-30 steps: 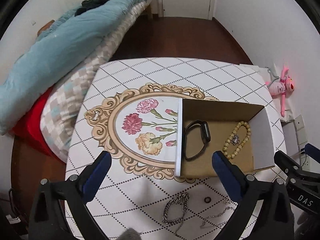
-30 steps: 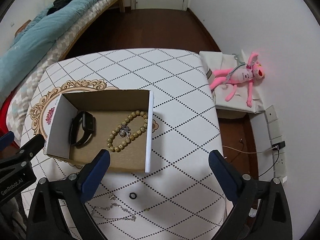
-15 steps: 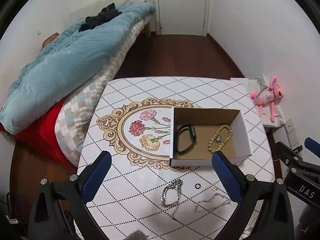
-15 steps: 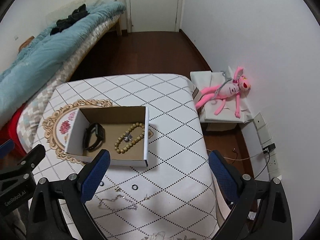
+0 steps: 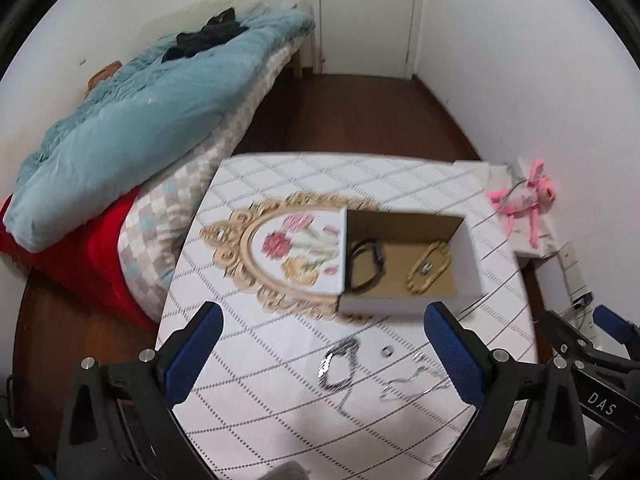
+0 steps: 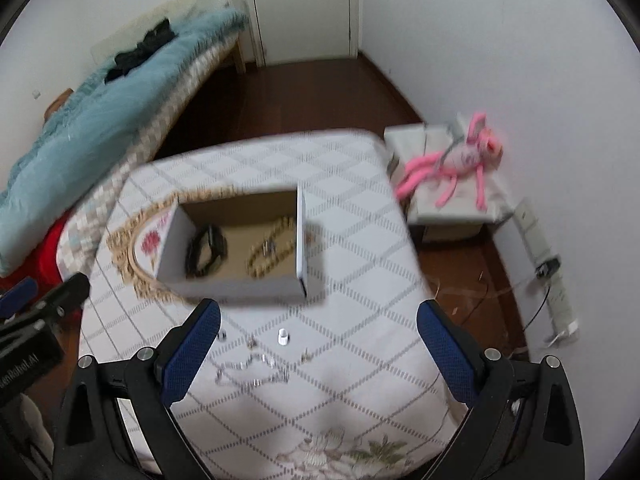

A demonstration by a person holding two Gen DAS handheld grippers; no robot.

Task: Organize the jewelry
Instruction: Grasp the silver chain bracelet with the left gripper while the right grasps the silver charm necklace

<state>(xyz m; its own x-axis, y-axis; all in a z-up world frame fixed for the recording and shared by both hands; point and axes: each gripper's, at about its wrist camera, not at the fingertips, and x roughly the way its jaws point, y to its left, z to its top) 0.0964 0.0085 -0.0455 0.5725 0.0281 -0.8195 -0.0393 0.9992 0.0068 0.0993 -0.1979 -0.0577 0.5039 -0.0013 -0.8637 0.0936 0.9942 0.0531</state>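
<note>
Both jaws stand wide and empty, the left gripper (image 5: 320,354) and right gripper (image 6: 318,350) high above the table (image 6: 360,240). I think the thin chain (image 5: 416,380) and small ring (image 5: 387,351), near the box (image 5: 404,304), may slip from such broad fingers.

— Table covering? 
— The tablecloth (image 5: 280,380) is white with a grey dotted diamond grid; at its left, a gold scrolled oval frames red, pink and yellow flowers.

— The container? 
— The box (image 6: 236,286) is white outside, brown inside. In it, a black watch (image 5: 366,266) lies left and a beige bead bracelet (image 5: 428,266) right.

— Near side? 
— A silver chain (image 5: 340,368), blurred.

— Tools? 
— Left gripper (image 5: 320,348) and right gripper (image 6: 318,344): black frames, blue fingers.

— Surroundings? 
— Light blue duvet (image 5: 140,128) over a red cover; pink plush toy (image 6: 456,164) far right; dark brown floor.
</note>
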